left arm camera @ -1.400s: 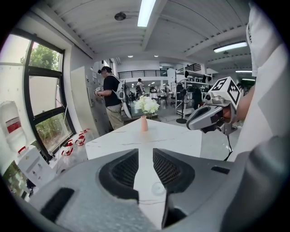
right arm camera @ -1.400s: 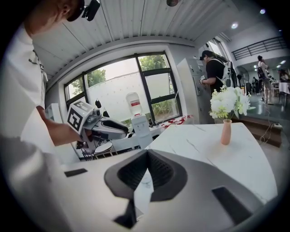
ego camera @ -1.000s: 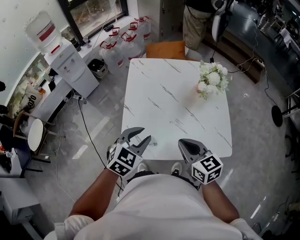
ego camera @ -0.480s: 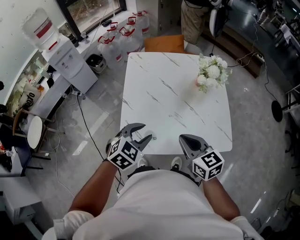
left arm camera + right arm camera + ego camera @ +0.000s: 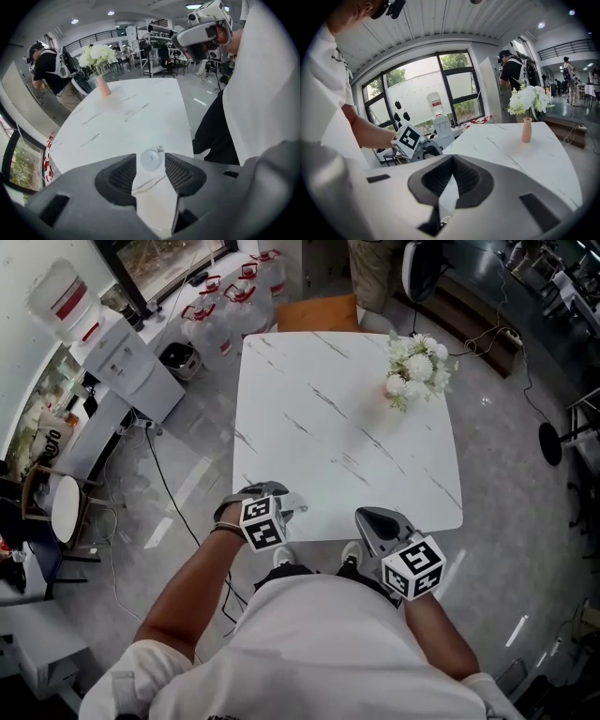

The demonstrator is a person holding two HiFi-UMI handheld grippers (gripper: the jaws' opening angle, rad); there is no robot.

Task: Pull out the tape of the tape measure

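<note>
The marble table (image 5: 347, 427) bears a white tape measure (image 5: 151, 159).

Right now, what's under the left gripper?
A round white tape measure on the white marble table, untouched between the left gripper's jaws, which have just been opening. Its underside is hidden.

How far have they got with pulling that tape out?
Nothing done yet: the tape measure lies on the table, no tape drawn. In hand: the left gripper, jaws just opened wider, frames it without gripping. The right gripper is shut, empty. Left: grip the case, pull the tape.
</note>
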